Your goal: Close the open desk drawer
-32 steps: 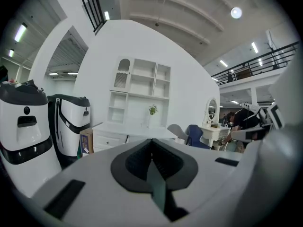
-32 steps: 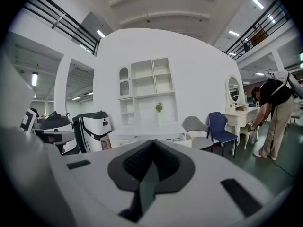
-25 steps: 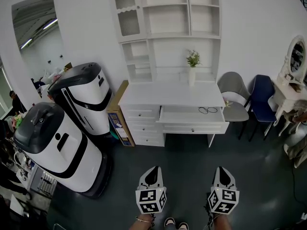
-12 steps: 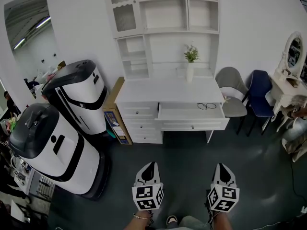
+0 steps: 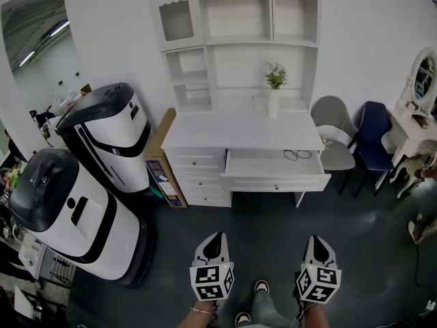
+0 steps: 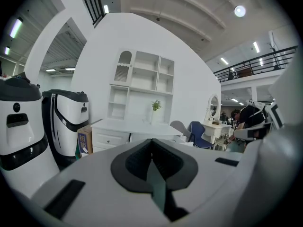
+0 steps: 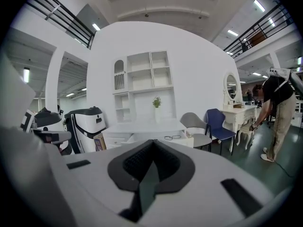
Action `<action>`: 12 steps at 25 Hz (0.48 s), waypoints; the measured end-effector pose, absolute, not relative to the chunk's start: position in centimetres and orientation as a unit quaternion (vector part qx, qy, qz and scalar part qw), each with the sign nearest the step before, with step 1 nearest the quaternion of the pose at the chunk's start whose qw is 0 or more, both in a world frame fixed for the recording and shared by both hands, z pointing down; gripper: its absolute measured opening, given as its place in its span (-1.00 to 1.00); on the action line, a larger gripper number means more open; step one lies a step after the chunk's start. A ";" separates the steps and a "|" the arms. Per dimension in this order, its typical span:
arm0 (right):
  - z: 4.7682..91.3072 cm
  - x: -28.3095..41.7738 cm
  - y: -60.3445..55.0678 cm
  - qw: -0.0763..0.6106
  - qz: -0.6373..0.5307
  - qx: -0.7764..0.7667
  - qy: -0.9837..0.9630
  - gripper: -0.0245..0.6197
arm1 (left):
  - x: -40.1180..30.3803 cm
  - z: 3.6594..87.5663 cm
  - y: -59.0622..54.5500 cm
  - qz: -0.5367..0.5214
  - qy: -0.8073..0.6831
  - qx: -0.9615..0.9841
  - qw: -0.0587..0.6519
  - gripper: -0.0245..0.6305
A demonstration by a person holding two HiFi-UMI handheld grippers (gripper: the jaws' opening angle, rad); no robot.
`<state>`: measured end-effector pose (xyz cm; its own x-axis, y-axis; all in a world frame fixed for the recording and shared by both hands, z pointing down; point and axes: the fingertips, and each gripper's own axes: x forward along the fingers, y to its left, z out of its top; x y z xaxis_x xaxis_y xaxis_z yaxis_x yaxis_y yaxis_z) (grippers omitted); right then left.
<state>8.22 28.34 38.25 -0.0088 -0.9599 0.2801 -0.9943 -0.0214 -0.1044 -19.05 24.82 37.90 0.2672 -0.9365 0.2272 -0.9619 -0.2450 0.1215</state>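
1. Drawer (image 5: 276, 173) hangs open on the desk (image 5: 232, 132), well ahead of both grippers.
2. Left gripper (image 5: 216, 240) and right gripper (image 5: 316, 242): fingers (image 6: 136, 162) pinched together, holding nothing.
3. Desk's slightly nearer than a second ago, so I'd say we're just approaching.

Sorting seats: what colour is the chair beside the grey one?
Dark blue chair; clearest in the head view.

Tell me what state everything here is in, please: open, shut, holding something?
Desk drawer: pulled open, a dark looped cord lying inside.
Side drawers: shut.
Left gripper: jaws together, holding nothing.
Right gripper: jaws together, holding nothing.
Vase: upright on the desk, with a plant in it.
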 end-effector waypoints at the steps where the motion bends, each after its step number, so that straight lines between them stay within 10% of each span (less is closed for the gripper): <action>1: 38.3 8.3 27.6 0.064 0.139 0.700 -0.698 -0.90 | -19.0 37.9 24.2 0.054 -0.604 0.786 0.119 -0.87; 12: 38.3 10.1 18.5 0.074 0.143 0.680 -0.715 -0.90 | -17.2 37.3 16.5 0.059 -0.622 0.772 0.116 -0.87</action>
